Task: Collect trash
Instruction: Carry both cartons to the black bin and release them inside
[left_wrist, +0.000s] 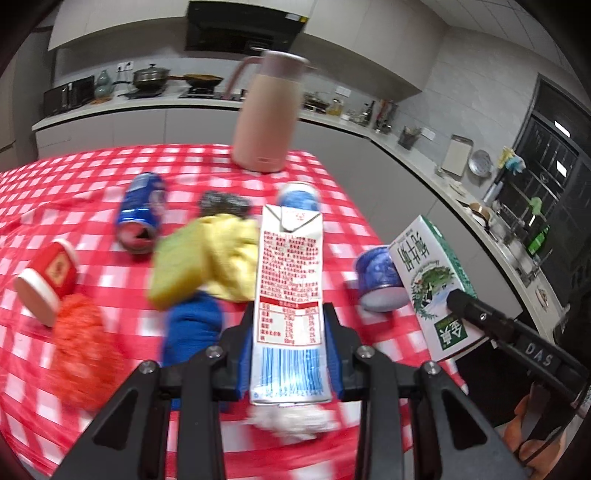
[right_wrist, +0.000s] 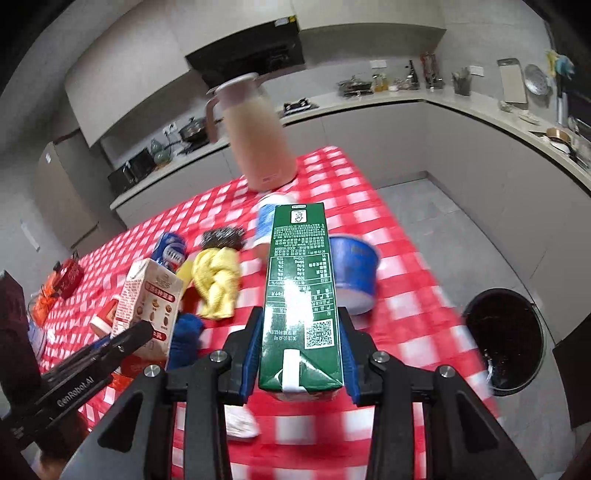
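Cartons (left_wrist: 290, 280) tong-held; black bin (right_wrist: 506, 338) beside table

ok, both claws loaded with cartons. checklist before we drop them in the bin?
1. Left claw shut on the red-and-white carton: ok.
2. Right claw shut on the green carton: ok.
3. Cartons lifted off the checked tablecloth: ok.
4. Black bin on the floor off the table's right edge, mouth open: ok.
5. Right claw over the bin: not ok, it is above the table.
6. Room left in the bin: cannot tell, inside too dark.
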